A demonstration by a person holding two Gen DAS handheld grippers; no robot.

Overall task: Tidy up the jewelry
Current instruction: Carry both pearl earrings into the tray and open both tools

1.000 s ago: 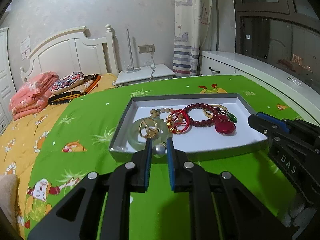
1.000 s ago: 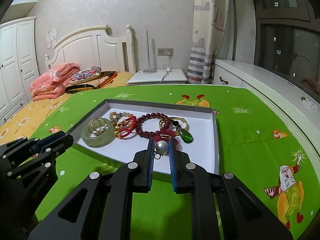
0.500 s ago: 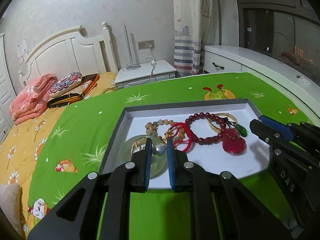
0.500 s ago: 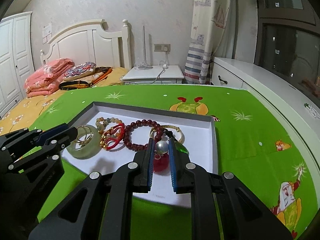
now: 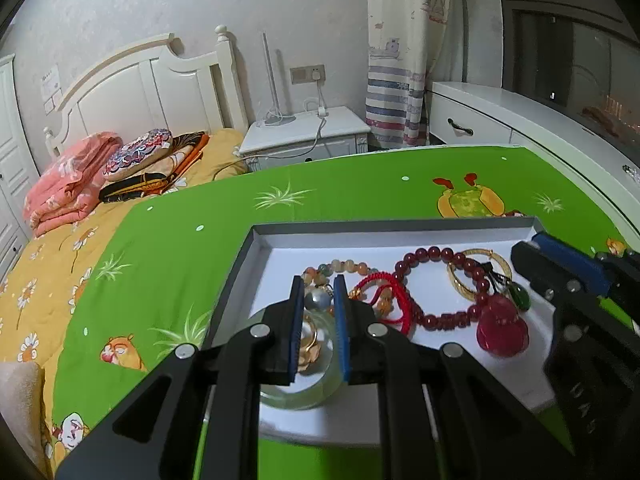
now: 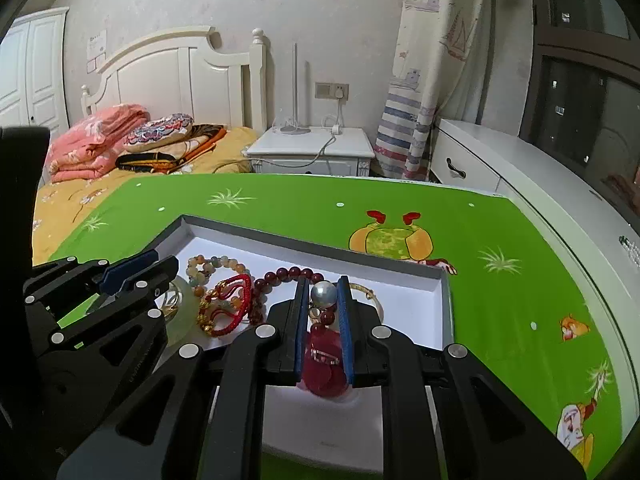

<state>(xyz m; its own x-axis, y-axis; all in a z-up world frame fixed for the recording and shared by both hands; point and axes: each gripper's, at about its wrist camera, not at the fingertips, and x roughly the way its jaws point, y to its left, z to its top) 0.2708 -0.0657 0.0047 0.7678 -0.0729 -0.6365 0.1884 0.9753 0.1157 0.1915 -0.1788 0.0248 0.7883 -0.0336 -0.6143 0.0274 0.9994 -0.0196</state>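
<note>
- Left wrist view: left gripper [image 5: 318, 284] has its jaws narrow, pinched on a grey pearl [image 5: 318, 301], w/ a small link hanging below it.
- Change vs 1 s ago: the pearl sat over the near rim of the tray [image 5: 360, 227]. It's now well inside, above the jade bangle [image 5: 296, 400] and the gold rings [image 5: 308, 340] lying in it.
- Right wrist view: right gripper [image 6: 322, 282] also has narrow jaws, clamped on a second pearl [image 6: 324, 294]. It has gone fwd the same way, from the tray's front edge to over the red pendant [image 6: 324, 364].
- Both pearls are held clear of the tray floor, not yet set down. The 2 grippers hang side by side, apart.
- Contents look unmoved: pale bead bracelet [image 5: 348, 268], red cord bracelet [image 5: 384, 280], dark red bead bracelet [image 5: 424, 254], gold bangle [image 5: 480, 254] and green drop [image 5: 520, 300] lie bunched mid-tray.
- Meaning, prob.: carry phase is about done and placing comes next. The 2 pearls look like a pair, so they'd go in together.
- Snag: each pearl is right over other pieces, so releasing here stacks it on them. Bare white floor shows nearer the front and the right side, a better spot.
- Tray rests on the green cloth [image 6: 280, 208], nothing loose seen outside it.
</note>
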